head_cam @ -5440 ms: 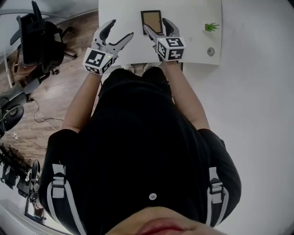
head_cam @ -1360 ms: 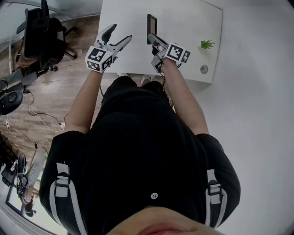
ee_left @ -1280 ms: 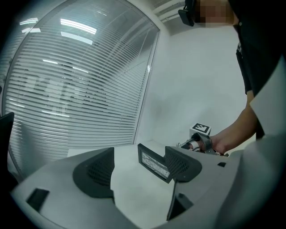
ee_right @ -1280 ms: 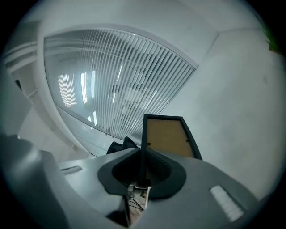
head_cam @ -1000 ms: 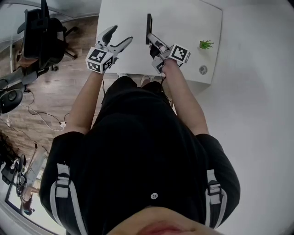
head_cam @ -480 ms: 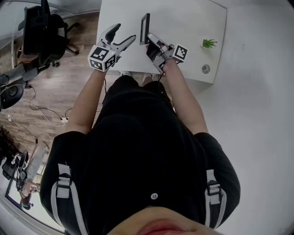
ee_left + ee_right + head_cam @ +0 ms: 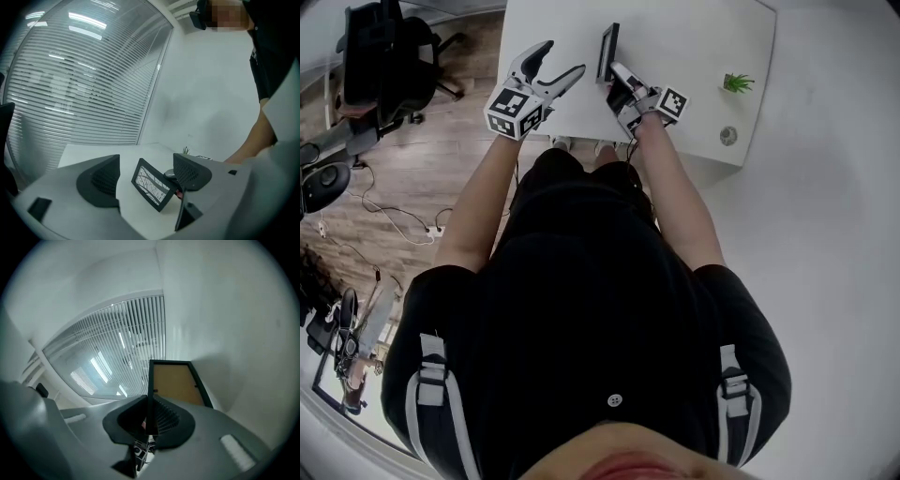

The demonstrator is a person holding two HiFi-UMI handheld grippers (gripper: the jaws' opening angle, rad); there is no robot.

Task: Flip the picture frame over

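Note:
The black picture frame (image 7: pixel 607 53) stands on edge over the white table (image 7: pixel 694 37), tilted toward the left. My right gripper (image 7: pixel 617 81) is shut on its near edge. The right gripper view shows the brown backing (image 7: pixel 176 383), with the frame's rim pinched between the jaws of the right gripper (image 7: pixel 151 416). My left gripper (image 7: pixel 555 67) hangs open to the frame's left, apart from it. Between the open jaws of the left gripper (image 7: pixel 147 165) I see the frame's picture side (image 7: pixel 151 183), a drawing of branches. Its lower corner is close to the tabletop.
A small green plant (image 7: pixel 736 82) and a round grey object (image 7: pixel 728 136) sit at the table's right side. A black office chair (image 7: pixel 380 56) stands on the wood floor at the left, with cables nearby. Window blinds (image 7: pixel 70 93) lie beyond the table.
The frame, flat with its brown back up at first, is now raised on edge. Over the last second the right gripper rolled and sank, tipping the frame leftward. The left gripper barely moved.

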